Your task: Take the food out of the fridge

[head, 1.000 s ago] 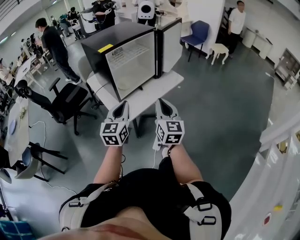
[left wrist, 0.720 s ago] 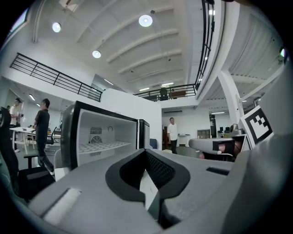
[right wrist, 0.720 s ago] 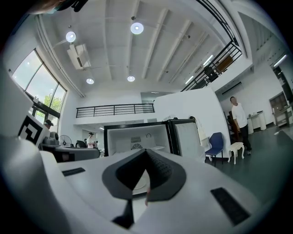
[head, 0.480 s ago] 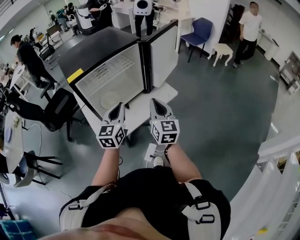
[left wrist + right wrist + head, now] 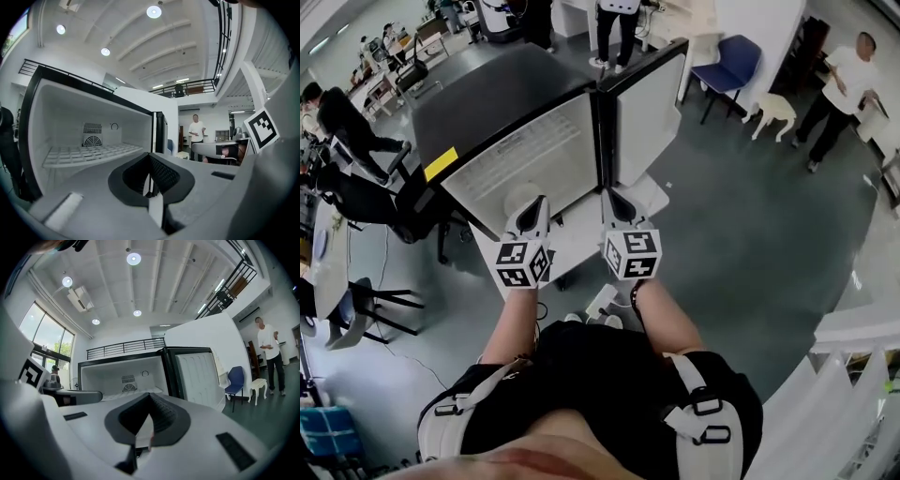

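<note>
A small black fridge (image 5: 502, 94) stands on a white table (image 5: 581, 239), its door (image 5: 647, 112) swung open to the right. The white inside holds a wire shelf (image 5: 89, 153). A pale round plate (image 5: 517, 194) lies on the fridge floor, partly hidden; I cannot make out any food. My left gripper (image 5: 534, 204) is shut and empty, its tips at the front of the opening. My right gripper (image 5: 617, 197) is shut and empty beside it, near the door's hinge side. In the right gripper view the fridge (image 5: 122, 376) and door (image 5: 199, 376) lie straight ahead.
Black office chairs (image 5: 356, 197) stand to the left of the table. A blue chair (image 5: 731, 66) and a white stool (image 5: 773, 108) stand at the back right, with a person (image 5: 839, 84) near them. Other people stand behind the fridge. A white railing (image 5: 853, 394) runs along the lower right.
Both grippers have moved forward together, and the open fridge is now much nearer and larger in view. Their tips have reached the front of the opening. Both stay shut.
</note>
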A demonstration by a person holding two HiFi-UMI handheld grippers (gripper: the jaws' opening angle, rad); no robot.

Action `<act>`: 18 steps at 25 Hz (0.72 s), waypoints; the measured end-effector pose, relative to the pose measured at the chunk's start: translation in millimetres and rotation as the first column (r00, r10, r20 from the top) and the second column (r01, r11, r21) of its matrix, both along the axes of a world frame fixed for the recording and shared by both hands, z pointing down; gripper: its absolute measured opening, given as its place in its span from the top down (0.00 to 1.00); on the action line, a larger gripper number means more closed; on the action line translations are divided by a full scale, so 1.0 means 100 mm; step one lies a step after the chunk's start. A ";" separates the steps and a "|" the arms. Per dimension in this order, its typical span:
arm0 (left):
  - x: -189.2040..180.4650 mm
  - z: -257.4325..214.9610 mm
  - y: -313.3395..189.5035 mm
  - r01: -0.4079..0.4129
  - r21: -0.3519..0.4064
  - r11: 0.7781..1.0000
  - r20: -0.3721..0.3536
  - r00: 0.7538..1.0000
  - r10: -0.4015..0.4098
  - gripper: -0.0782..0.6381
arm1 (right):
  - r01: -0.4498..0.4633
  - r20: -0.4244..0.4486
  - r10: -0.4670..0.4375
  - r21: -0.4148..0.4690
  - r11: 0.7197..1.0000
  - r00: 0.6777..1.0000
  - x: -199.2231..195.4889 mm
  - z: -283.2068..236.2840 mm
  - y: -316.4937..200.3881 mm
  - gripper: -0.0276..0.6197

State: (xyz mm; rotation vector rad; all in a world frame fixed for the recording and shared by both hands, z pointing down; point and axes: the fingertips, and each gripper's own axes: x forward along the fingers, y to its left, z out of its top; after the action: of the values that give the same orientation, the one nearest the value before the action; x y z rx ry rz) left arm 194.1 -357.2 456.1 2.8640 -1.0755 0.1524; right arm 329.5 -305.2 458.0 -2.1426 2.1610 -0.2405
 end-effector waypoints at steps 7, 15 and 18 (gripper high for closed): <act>-0.02 0.05 -0.24 0.017 -0.016 1.000 0.010 1.000 -0.017 0.89 | 0.052 0.027 -0.051 -0.028 0.998 0.998 -0.12 0.11 -0.34 0.95; -0.30 0.15 -0.45 0.068 -0.038 0.997 0.021 0.998 -0.067 0.89 | 0.068 0.300 -0.054 -0.039 0.997 0.952 -0.23 0.39 -0.77 0.79; -0.43 0.20 -0.48 0.091 -0.049 0.995 0.025 0.996 -0.090 0.89 | 0.068 0.436 -0.023 -0.089 0.994 0.900 -0.26 0.63 -0.92 0.75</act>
State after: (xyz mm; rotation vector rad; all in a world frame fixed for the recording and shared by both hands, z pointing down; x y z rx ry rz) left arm 151.2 -405.3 476.3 2.7699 -1.1851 0.2038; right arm 303.6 -397.6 521.1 -1.8559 1.9698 -0.7696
